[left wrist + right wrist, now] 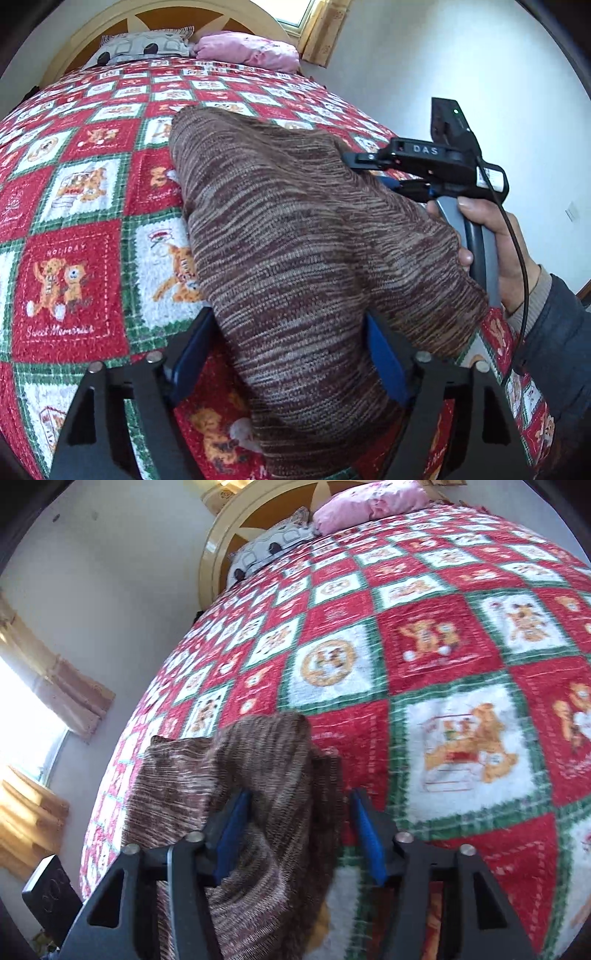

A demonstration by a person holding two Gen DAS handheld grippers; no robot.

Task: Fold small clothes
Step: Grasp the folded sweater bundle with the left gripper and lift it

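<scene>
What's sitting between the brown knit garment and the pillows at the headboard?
Nothing but bare patchwork quilt. In the left wrist view it runs clear from the brown knit garment to the grey pillow and pink pillow.

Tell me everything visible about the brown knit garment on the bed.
The brown knit garment is a soft, ribbed knit streaked brown, maroon and cream. It lies bunched and partly lifted over the red, green and white bedspread, not flat. Its near end runs between the blue pads of the left hand-held gripper. The right hand-held gripper has a fold between its pads; whether they pinch it is unclear.
</scene>
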